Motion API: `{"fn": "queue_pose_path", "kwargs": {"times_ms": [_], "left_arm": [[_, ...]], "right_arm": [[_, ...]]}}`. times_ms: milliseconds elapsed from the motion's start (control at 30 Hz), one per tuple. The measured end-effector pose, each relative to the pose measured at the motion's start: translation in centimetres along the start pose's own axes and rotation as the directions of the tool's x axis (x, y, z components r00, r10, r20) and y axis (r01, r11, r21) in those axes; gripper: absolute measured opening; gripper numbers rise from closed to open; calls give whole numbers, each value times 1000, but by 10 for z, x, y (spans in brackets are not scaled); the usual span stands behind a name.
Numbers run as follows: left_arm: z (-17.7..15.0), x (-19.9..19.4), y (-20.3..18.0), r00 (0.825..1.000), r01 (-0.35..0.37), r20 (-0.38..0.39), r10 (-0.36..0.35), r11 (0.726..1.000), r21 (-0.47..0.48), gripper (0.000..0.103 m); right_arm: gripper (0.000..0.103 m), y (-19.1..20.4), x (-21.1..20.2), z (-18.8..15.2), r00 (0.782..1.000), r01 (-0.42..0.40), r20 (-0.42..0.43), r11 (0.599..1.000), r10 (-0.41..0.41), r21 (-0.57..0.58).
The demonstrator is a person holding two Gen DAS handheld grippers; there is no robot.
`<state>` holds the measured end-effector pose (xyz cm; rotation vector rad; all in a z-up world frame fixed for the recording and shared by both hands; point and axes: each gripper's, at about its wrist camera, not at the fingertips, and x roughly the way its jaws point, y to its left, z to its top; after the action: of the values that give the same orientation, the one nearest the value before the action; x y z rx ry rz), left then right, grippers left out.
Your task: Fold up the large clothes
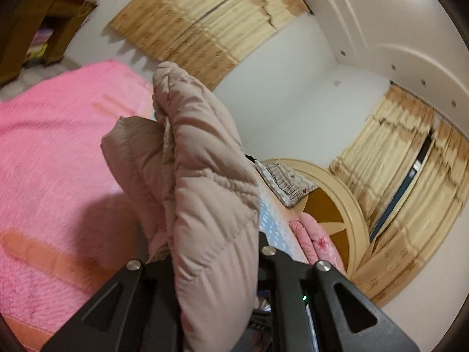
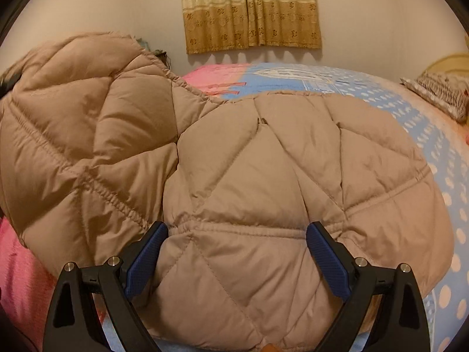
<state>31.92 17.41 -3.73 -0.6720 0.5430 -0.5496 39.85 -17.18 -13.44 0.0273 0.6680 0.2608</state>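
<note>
A large beige quilted puffer jacket (image 2: 263,176) lies on the bed, its left part raised and folding over. My right gripper (image 2: 236,246) is open, its blue pads (image 2: 146,258) spread wide over the jacket's near part, holding nothing. In the left wrist view my left gripper (image 1: 217,252) is shut on a thick bunch of the same jacket (image 1: 199,176), lifted above the bed; the fabric hides the fingertips.
The bed has a pink blanket (image 1: 58,161) and a blue dotted sheet (image 2: 439,152). A patterned pillow (image 2: 439,94) and a round wooden headboard (image 1: 337,205) lie at the bed's head. Curtains (image 2: 252,8) hang on the wall. A wooden shelf (image 1: 38,29) stands beyond the bed.
</note>
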Motion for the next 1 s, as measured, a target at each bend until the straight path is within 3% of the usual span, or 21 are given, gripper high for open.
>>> {"fn": "queue_pose_path", "kwargs": {"times_ms": [167,267,367,433,567,667,767,867,1000], "left_arm": [[-6,29,-38,1000,-11,-19,13,995,103,12],[-15,63,-68,997,-23,-67,38,978,209,12],[-33,99,-97,992,-31,-108,70,943,331,12],[-52,127,-117,986,-35,-132,100,905,424,12],[-83,167,-133,971,-12,-200,131,863,506,12],[-103,191,-128,957,15,-256,140,853,522,12],[-119,197,-121,951,25,-273,147,842,539,12],[-133,199,-127,948,25,-268,170,803,596,12],[-152,198,-136,950,13,-237,203,733,680,12]], "right_arm": [[96,-15,-4,-6,999,-31,7,999,31,44],[96,-28,-11,-12,999,-48,14,997,47,68],[96,-38,-13,-20,997,-75,10,994,74,77],[96,-45,-22,-27,995,-100,19,991,98,94],[96,-69,-48,-41,985,-171,57,974,164,152],[96,-96,-77,-56,985,-164,87,965,149,204],[96,-128,-105,-62,990,-87,128,964,56,253],[96,-162,-128,-51,985,-61,174,950,7,307],[96,-175,-147,-4,970,-111,241,950,39,291]]}}
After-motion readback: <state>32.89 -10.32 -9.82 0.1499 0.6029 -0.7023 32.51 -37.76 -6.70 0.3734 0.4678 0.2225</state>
